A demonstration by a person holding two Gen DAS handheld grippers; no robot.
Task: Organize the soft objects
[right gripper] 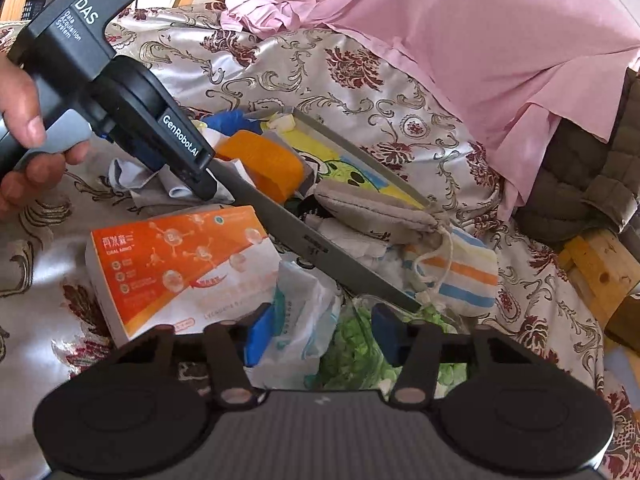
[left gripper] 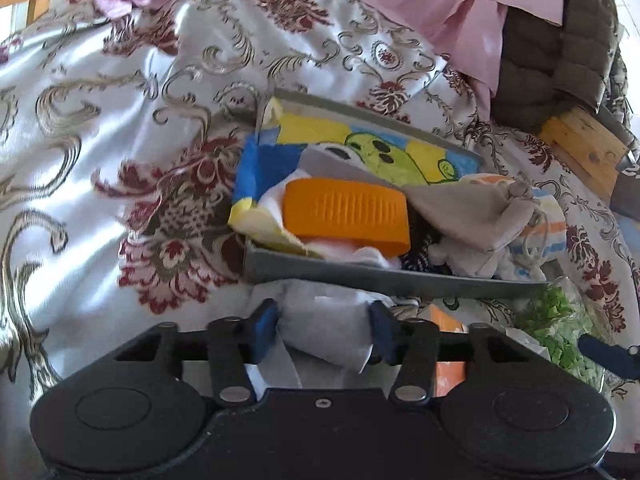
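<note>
Grey-white cloth, soft and crumpled, is pinched between the blue pads of the left gripper, just short of the near wall of the grey tray. It is held low and close to that wall, presumably so that it can be lifted over and dropped among the other soft things. What kind of cloth it is cannot be made out, since most of it is hidden under the gripper body.

The right gripper is spread, with nothing clamped; a white plastic packet and a bag of green pieces are seen between and beyond its fingers. It seems to be kept waiting over the loose clutter while the other gripper works. Just to the left, an orange-and-white box lies flat on the patterned satin bedspread.

Farther on, the tray is already crowded: an orange ribbed lid rests on white fabric, a beige drawstring pouch is draped across the right side, and a striped cloth spills over the far corner. Underneath, a yellow-and-blue cartoon-printed cloth lines the tray.

Beyond the tray, pink fabric is heaped at the back of the bed, with an olive quilted jacket beside it at the right.
</note>
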